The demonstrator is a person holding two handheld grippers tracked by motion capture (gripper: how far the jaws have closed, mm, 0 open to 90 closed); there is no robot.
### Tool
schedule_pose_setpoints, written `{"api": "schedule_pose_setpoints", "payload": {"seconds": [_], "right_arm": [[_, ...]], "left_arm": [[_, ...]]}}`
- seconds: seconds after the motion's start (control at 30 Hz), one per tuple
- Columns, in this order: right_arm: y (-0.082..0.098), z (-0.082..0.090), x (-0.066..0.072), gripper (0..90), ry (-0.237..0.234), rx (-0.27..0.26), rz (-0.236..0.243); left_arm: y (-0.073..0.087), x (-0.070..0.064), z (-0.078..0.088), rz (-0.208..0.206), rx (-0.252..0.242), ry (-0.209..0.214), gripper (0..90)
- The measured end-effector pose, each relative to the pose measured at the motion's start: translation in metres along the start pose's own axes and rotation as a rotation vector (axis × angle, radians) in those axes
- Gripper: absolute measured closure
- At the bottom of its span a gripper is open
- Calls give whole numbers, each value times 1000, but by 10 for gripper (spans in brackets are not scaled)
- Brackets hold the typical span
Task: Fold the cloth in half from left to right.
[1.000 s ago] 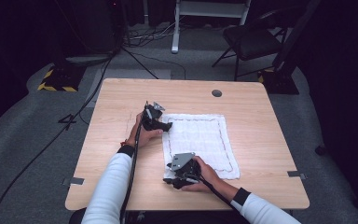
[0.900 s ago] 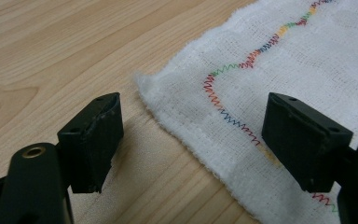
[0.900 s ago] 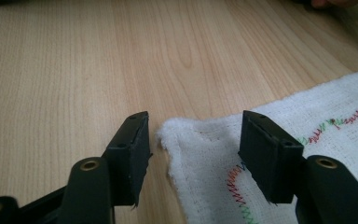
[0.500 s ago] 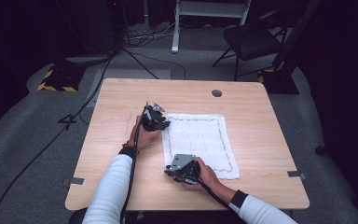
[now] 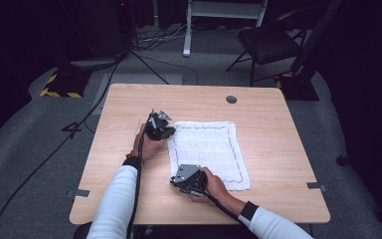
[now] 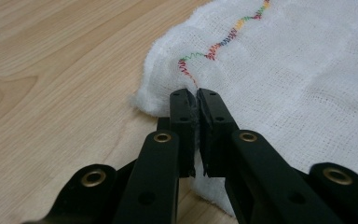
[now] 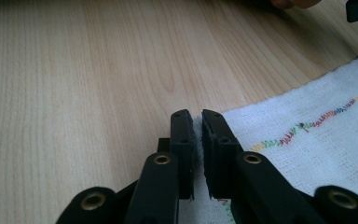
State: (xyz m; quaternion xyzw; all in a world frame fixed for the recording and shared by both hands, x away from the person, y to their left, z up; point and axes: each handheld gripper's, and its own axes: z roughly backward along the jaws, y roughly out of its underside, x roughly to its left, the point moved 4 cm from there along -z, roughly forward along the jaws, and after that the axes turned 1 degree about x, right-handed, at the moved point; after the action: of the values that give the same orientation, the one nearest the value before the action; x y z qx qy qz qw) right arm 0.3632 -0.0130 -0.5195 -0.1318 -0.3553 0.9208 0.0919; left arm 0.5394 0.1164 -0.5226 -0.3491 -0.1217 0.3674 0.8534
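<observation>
A white cloth (image 5: pixel 206 149) with rainbow stitching near its edge lies flat on the wooden table (image 5: pixel 129 199). My left gripper (image 5: pixel 169 130) is at the cloth's far left corner. In the left gripper view its jaws have just been closing, and the gripper (image 6: pixel 197 93) now pinches a raised fold of the cloth (image 6: pixel 289 70). My right gripper (image 5: pixel 181 174) is at the near left corner. In the right gripper view its jaws have also just been closing, and the gripper (image 7: pixel 197 114) stands shut with the edge of the cloth (image 7: pixel 317 140) between the pads.
A round cable hole (image 5: pixel 231 99) sits in the table's far right part. Behind the table stand a dark chair (image 5: pixel 268 42) and a white stand (image 5: pixel 224 10), with cables on the floor. A yellow-and-black striped block (image 5: pixel 59 89) lies at the far left.
</observation>
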Motion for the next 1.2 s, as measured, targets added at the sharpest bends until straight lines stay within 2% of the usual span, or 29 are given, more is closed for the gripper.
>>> {"api": "schedule_pose_setpoints", "payload": {"seconds": [0.13, 0.3, 0.47, 0.57, 0.73, 0.77, 0.87, 0.93, 1.03, 1.2], "right_arm": [[-6, 0, 0, 837, 0, -11, 3], [-16, 2, 0, 838, -5, -32, 8], [-26, 5, 2, 838, -7, -52, 18], [-30, 7, 2, 838, -5, -62, 19], [-37, 15, 1, 839, -5, -82, 18], [-38, 19, -1, 839, -4, -85, 10], [-37, 22, -4, 840, 5, -86, 6], [-36, 27, -7, 840, 7, -89, -2], [-34, 35, -11, 840, 17, -97, -16], [-23, 49, -18, 840, 48, -101, -29]], "left_arm": [[1, 6, 11, -25, -8, -19, 850], [3, 10, 22, -10, -10, -17, 851], [5, 11, 34, -16, -21, -22, 851], [5, 12, 43, -8, -39, -18, 851], [0, 13, 55, 32, -96, -15, 852], [-2, 11, 56, 40, -107, -11, 851], [-8, 7, 57, 14, -104, -17, 852], [-14, 3, 56, 11, -114, -29, 852], [-22, -1, 54, 29, -153, -33, 853], [-34, -11, 45, 28, -169, -20, 854]]}}
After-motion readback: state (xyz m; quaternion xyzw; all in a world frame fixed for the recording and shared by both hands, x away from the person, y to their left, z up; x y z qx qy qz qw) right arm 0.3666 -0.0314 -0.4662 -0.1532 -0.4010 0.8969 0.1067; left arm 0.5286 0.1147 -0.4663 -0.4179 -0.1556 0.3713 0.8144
